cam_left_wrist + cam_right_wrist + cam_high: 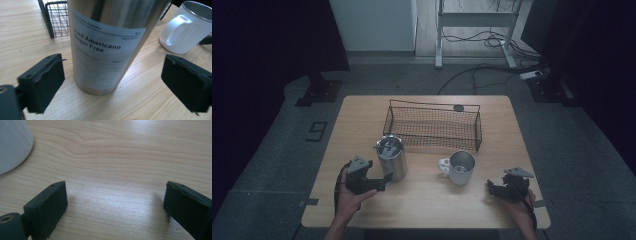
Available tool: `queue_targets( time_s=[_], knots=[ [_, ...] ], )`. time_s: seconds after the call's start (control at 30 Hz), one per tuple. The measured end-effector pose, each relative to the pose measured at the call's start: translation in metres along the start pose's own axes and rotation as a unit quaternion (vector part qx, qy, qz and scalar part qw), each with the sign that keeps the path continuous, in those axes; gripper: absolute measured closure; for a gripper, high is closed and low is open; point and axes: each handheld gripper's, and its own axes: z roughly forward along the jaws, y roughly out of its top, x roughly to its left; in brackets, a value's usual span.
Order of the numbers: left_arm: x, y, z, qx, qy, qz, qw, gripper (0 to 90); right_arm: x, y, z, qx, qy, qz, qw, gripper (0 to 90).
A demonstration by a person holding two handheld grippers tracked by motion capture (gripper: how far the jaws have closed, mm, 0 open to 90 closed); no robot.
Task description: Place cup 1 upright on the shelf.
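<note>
Tumbler [107, 47] stands between left gripper [112, 82] jaws, ungripped | right gripper [115, 205] spread, empty | mug [459, 167], basket [432, 125] untouched

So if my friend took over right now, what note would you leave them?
Left gripper: fingers open either side of the steel tumbler, not pressing it.
Right gripper: open, nothing between its fingers, low over the table near the white mug.
Tumbler stands upright in front of the wire basket; mug stands to its right.
Done: neither is in the basket.
Left: probably grip the tumbler and move it.
</note>
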Motion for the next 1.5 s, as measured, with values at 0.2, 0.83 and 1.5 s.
queue_targets(
  time_s=[0.2,0.83,1.5],
  knots=[
    [0.0,0.004,0.004,-0.001,0.001,0.0,1.0,2.4,0.0,0.0,0.0,0.0,0.0,0.0,1.0,5.1],
    [-0.002,0.021,0.022,-0.009,0.005,0.014,0.9998,1.3,0.0,0.0,0.0,0.0,0.0,0.0,1.0,5.1],
    [-0.002,0.027,0.045,-0.032,0.022,0.016,0.9991,0.5,0.0,0.0,0.0,0.0,-0.001,0.0,1.0,5.1]
  ],
)
